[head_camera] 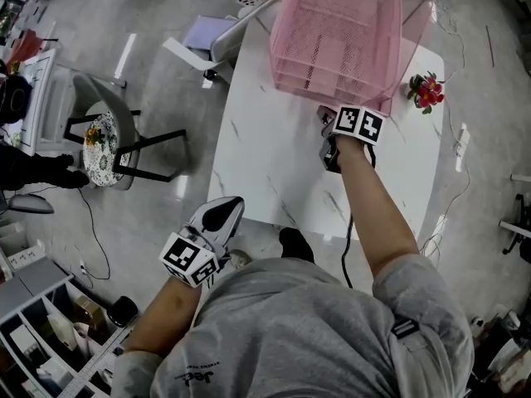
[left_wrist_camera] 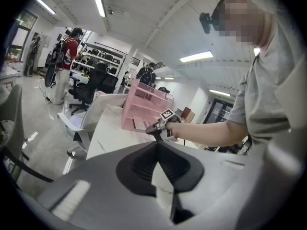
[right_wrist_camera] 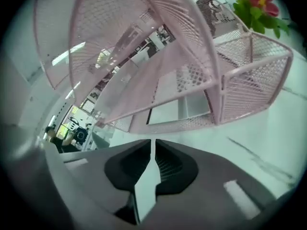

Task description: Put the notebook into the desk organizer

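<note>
the white marble-look table (head_camera: 249, 164) is taking up the middle of the head view, standing on a grey tiled floor (head_camera: 166, 73). the pink mesh desk organizer (head_camera: 340, 31) is sitting at the table's far end, its stacked tiers opening toward the person. off the table's left side a grey chair (head_camera: 108, 131) with a patterned cushion is standing well apart from it.

the person's right arm is reaching across the table, and the right gripper (head_camera: 326, 116) is pointing at the organizer's lowest tier, just in front of its open mouth. in the right gripper view its jaws are lying pressed almost together, only a thin slit showing, with nothing between them. the left gripper (head_camera: 231, 207) is hanging off the table's near edge, close to the person's body, its jaws meeting at the tips and pinching nothing.

the notebook (right_wrist_camera: 165, 111), as far as can be told, is lying flat inside the lowest tier as a pale sheet seen through the opening, apart from the right gripper. a small bunch of red flowers (head_camera: 426, 90) is resting on the table just beside the organizer's right side.
</note>
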